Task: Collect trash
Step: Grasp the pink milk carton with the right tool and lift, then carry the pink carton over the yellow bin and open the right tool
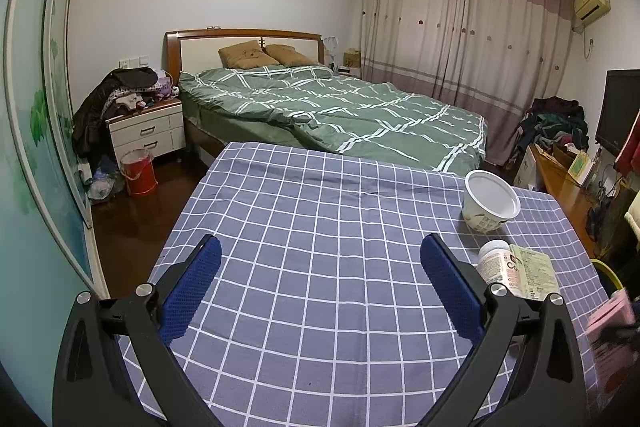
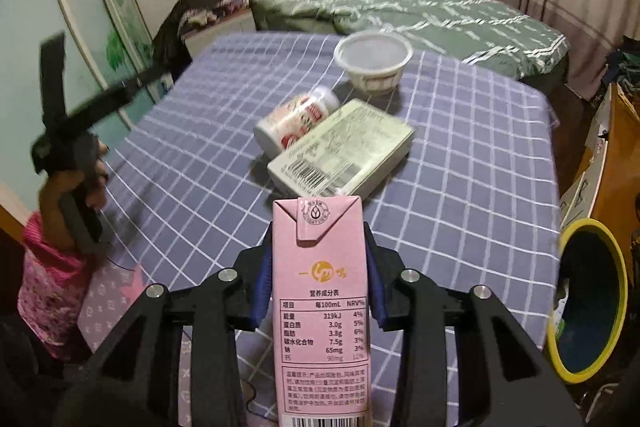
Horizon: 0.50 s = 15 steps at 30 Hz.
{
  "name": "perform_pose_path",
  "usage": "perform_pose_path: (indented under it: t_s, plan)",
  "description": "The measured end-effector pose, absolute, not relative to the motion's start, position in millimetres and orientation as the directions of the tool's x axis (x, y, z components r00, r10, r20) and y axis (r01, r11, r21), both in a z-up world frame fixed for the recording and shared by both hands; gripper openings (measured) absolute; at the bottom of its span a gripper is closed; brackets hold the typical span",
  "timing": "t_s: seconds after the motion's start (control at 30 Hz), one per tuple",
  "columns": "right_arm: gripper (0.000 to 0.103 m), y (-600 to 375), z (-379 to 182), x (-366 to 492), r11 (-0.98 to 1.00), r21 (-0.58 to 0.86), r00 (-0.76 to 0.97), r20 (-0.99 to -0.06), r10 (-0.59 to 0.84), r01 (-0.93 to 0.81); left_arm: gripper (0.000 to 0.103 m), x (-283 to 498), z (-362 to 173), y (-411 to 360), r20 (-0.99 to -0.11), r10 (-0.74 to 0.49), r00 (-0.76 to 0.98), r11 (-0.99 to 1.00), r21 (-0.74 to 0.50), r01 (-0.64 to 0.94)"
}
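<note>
My right gripper point(image 2: 319, 263) is shut on a pink milk carton point(image 2: 320, 307) and holds it above the near edge of the checked table point(image 2: 480, 155). Ahead of it lie a pale green carton point(image 2: 344, 151), a small white bottle point(image 2: 296, 119) on its side and an empty white cup point(image 2: 374, 61). My left gripper point(image 1: 320, 267) is open and empty over the table's left part point(image 1: 300, 227). In its view the cup point(image 1: 490, 201), the bottle point(image 1: 496, 263) and the green carton point(image 1: 534, 269) sit to the right, and the pink carton point(image 1: 612, 323) shows blurred at the far right.
A bin with a yellow rim point(image 2: 588, 299) stands on the floor right of the table. A bed with a green quilt point(image 1: 340, 107) lies beyond the table. A red bucket point(image 1: 138, 171) stands by a white nightstand point(image 1: 148, 131). A wooden desk point(image 1: 560, 179) is at the right.
</note>
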State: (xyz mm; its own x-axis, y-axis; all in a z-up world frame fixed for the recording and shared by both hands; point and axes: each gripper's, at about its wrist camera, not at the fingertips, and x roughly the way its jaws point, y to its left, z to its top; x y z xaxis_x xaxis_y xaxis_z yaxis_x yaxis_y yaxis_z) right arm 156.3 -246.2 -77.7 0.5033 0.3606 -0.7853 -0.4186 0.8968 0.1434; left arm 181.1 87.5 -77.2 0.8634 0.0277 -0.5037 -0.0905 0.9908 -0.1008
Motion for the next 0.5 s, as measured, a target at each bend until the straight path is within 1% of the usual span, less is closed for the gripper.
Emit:
perform_pose_path:
  t_s: [0.13, 0.27, 0.37, 0.5]
  plan:
    - [0.037, -266.3, -59.1, 147.2, 0.904, 0.172, 0.558, -0.736, 0.382, -0.391, 0.098, 181.6, -76.8, 86.9, -0.505, 0.029, 0.863, 0.991, -0.099, -0.091]
    - [0.037, -288.9, -46.9, 142.9, 0.920, 0.193, 0.611, -0.698, 0.373, -0.341, 0.098, 181.7, -78.1, 85.7, -0.506, 0.031, 0.862, 0.991, -0.095, -0.091]
    - [0.037, -310.0, -44.2, 143.0, 0.938, 0.199, 0.642, -0.687, 0.341, -0.285, 0.098, 182.6, -78.9, 86.2, -0.507, 0.032, 0.861, 0.991, -0.093, -0.092]
    - [0.037, -348.3, -45.1, 145.3, 0.965, 0.196, 0.680, -0.684, 0.264, -0.177, 0.098, 183.3, -79.0, 85.4, -0.509, 0.033, 0.860, 0.992, -0.091, -0.092]
